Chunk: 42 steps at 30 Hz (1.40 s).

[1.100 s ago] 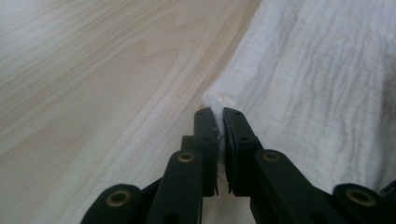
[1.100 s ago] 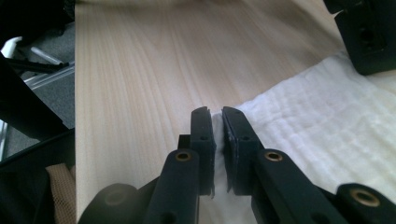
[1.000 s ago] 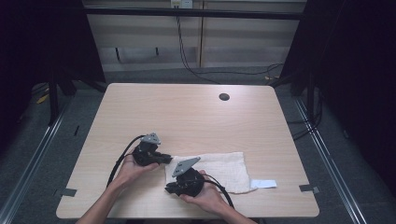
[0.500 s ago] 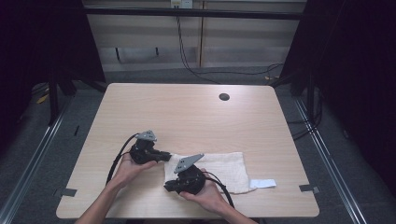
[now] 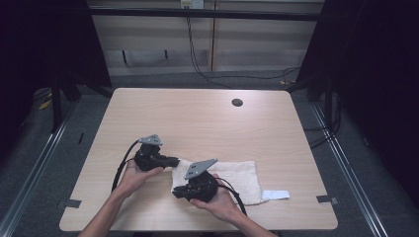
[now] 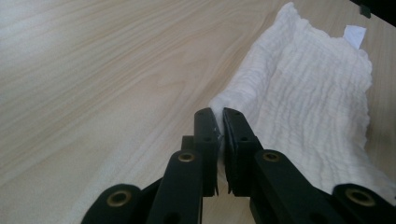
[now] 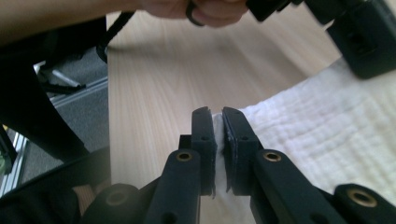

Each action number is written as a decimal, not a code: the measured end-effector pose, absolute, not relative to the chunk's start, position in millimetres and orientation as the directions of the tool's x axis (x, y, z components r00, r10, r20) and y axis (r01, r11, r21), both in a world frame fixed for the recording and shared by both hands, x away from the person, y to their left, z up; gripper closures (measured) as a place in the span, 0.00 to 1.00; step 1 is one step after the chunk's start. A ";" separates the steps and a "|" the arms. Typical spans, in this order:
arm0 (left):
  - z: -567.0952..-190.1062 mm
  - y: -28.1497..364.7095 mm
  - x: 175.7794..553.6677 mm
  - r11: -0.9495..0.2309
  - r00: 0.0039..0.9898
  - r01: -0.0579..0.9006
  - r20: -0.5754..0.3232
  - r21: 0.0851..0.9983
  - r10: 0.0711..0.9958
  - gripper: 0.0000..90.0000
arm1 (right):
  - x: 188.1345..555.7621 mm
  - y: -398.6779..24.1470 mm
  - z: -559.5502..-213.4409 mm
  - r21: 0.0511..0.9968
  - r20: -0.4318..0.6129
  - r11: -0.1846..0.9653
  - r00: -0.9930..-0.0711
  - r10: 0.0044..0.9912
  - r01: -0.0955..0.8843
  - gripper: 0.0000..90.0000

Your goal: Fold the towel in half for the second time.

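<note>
High view. The table [image 5: 197, 118] carried one white cloth [image 5: 237, 175], lying flat near my edge, right of centre, with a small white tag [image 5: 274, 195] at its right end. My left tool [image 5: 173, 161] met the cloth's far-left corner; my right tool [image 5: 177, 193] met its near-left corner. Both of my hands were low on the table. A dark round grommet [image 5: 237, 102] sat far off toward the back edge, well apart from the work. I judged the task to be a folding or lifting of the cloth: both left corners looked taken, the cloth itself not yet raised or doubled over, so nearly all of the job was left.

Left gripper view. The left tool [image 6: 219, 122] was narrowed on a pinch of cloth [image 6: 317, 102], white fabric pressed between the jaws. This view showed the crinkled weave and the tag [image 6: 354, 35] at the far end, which the high view gave only as a pale patch.

Right gripper view. The right tool [image 7: 218, 120] was likewise clamped on a cloth [image 7: 336, 126] corner, a sliver of white in the gap. Here my other hand [image 7: 196, 8] and its black tool body appeared at the top, and the table's left edge with grey floor [image 7: 70, 107] beyond.
</note>
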<state>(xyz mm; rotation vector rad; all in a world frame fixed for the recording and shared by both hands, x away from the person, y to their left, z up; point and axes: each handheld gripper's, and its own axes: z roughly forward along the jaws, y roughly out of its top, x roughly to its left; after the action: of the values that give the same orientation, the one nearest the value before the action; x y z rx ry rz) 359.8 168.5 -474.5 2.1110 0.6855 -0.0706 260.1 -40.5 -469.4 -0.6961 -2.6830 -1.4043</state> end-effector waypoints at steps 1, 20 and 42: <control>-474.5 168.5 359.8 -0.452 0.845 0.496 -0.294 0.741 0.446 0.94 | 260.7 -40.8 -467.9 0.773 0.233 0.491 -0.899 0.370 0.402 0.94; -452.1 171.6 366.6 -0.426 0.849 0.477 -0.277 0.769 0.450 0.94 | 267.9 -42.2 -440.9 0.804 0.207 0.466 -0.909 0.362 0.369 0.94; -431.2 225.8 357.9 -0.397 0.800 0.526 -0.280 0.752 0.530 0.94 | 271.0 -7.2 -413.1 0.840 0.184 0.439 -0.929 0.320 0.317 0.94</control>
<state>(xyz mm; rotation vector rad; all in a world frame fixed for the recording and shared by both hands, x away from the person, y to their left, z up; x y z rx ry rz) 357.9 225.8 -431.2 2.0676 0.7813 0.0049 271.0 -7.2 -413.1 -0.5904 -2.6674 -1.5566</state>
